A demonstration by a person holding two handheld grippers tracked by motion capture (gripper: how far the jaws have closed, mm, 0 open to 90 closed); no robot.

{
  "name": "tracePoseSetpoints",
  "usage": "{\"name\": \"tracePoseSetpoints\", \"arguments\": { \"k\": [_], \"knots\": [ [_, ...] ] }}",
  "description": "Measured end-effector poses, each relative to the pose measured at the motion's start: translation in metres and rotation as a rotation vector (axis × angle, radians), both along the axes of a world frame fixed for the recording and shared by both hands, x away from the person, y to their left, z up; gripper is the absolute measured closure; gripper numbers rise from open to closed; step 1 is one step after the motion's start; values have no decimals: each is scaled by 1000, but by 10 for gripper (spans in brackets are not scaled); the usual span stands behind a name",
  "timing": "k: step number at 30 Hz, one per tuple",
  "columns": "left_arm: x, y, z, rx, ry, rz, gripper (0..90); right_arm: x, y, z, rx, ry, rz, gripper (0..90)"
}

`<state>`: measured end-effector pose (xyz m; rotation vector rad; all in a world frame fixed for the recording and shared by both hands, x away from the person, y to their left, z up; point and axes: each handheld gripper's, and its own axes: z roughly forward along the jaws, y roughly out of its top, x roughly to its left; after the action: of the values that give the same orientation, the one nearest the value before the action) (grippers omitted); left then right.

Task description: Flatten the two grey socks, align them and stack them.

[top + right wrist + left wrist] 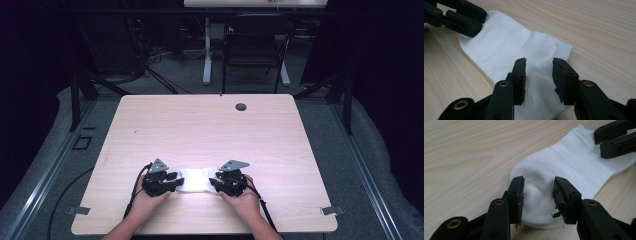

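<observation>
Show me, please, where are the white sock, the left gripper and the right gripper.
white sock (196, 180): high view, its middle, flat on the table.
left gripper (538, 195): left gripper view, midway between its fingertips, over the sock's rounded end.
right gripper (539, 72): right gripper view, midway between its fingertips, over the sock's straight-edged end.

No legible text, label, brand, number or sign appears on any surface. The white sock (564, 167) is plain and unprinted, and the wooden table (200, 125) bears grain only. The black jaws of the left gripper (538, 195) and the right gripper (538, 72) carry no markings that can be read.
</observation>
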<state>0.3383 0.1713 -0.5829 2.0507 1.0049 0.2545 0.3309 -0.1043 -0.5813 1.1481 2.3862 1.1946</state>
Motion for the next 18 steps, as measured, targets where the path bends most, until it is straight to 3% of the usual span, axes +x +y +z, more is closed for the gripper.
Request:
{"name": "tracePoseSetpoints", "arguments": {
  "k": [6, 18],
  "knots": [
    [11, -3, 1, 8, 5, 6, 597, 11, 1, 2, -42, -11, 13, 625],
    [13, -2, 1, -16, 21, 19, 572, 17, 2, 3, -35, -2, 7, 590]
  ]
}}
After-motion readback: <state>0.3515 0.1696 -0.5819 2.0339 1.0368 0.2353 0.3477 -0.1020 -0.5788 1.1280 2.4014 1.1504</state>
